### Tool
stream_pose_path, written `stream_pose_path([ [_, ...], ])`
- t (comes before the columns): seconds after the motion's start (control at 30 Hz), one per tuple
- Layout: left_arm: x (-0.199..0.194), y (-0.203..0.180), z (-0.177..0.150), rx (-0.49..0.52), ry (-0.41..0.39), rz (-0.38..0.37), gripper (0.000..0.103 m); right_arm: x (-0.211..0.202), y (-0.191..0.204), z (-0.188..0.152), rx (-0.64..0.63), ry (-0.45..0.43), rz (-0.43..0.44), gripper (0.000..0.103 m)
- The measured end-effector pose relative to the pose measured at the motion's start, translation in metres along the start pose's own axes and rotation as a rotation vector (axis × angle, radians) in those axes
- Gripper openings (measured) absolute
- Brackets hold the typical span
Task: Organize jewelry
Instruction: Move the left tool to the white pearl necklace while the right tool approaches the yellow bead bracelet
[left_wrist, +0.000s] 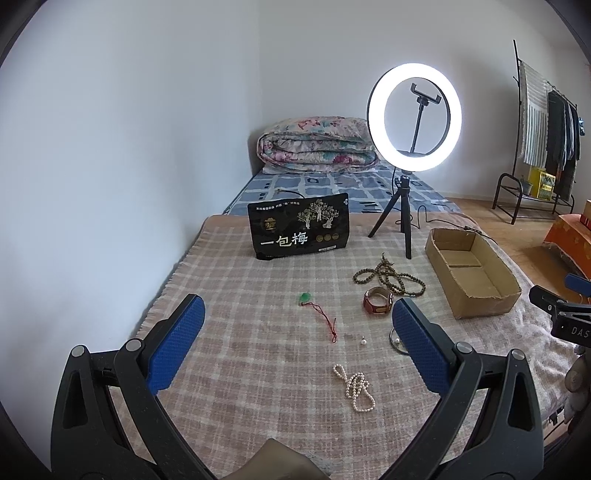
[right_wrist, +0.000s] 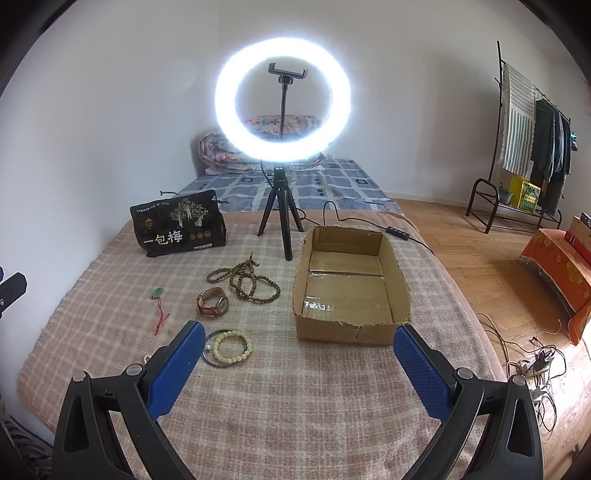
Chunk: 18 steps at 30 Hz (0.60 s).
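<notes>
Jewelry lies on a checked blanket (left_wrist: 258, 350). In the left wrist view: a pearl necklace (left_wrist: 355, 386), a green pendant on a red cord (left_wrist: 317, 314), a brown bead string (left_wrist: 388, 278), a watch (left_wrist: 377, 301) and a small pearl earring (left_wrist: 363, 341). My left gripper (left_wrist: 297, 314) is open and empty above them. In the right wrist view: a yellow bead bracelet (right_wrist: 232, 345) on a metal bangle, the watch (right_wrist: 213, 301), the bead string (right_wrist: 245, 280), the pendant (right_wrist: 159, 293). The empty cardboard box (right_wrist: 351, 334) stands to the right. My right gripper (right_wrist: 299, 345) is open and empty.
A lit ring light on a tripod (right_wrist: 282, 114) and a black snack bag (right_wrist: 181, 229) stand at the back of the blanket. A folded quilt (left_wrist: 317, 144) lies beyond. A clothes rack (right_wrist: 532, 147) and cables (right_wrist: 535, 362) are on the floor to the right.
</notes>
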<state>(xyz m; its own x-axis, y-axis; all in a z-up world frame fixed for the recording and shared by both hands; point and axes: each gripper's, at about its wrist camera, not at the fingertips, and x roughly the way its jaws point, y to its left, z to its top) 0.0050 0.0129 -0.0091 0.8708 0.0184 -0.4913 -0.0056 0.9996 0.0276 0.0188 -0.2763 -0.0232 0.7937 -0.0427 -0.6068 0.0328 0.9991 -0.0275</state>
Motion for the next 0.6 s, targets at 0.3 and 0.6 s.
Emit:
stream_pose_path([
  [0.3, 0.012, 0.012, -0.006, -0.007, 0.054, 0.009, 0.103, 0.016, 0.008, 0.002, -0.014, 0.055, 0.040, 0.103],
  [0.6, 0.028, 0.033, -0.021, -0.023, 0.138, 0.023, 0.103, 0.061, 0.009, -0.004, -0.020, 0.212, 0.119, 0.094],
])
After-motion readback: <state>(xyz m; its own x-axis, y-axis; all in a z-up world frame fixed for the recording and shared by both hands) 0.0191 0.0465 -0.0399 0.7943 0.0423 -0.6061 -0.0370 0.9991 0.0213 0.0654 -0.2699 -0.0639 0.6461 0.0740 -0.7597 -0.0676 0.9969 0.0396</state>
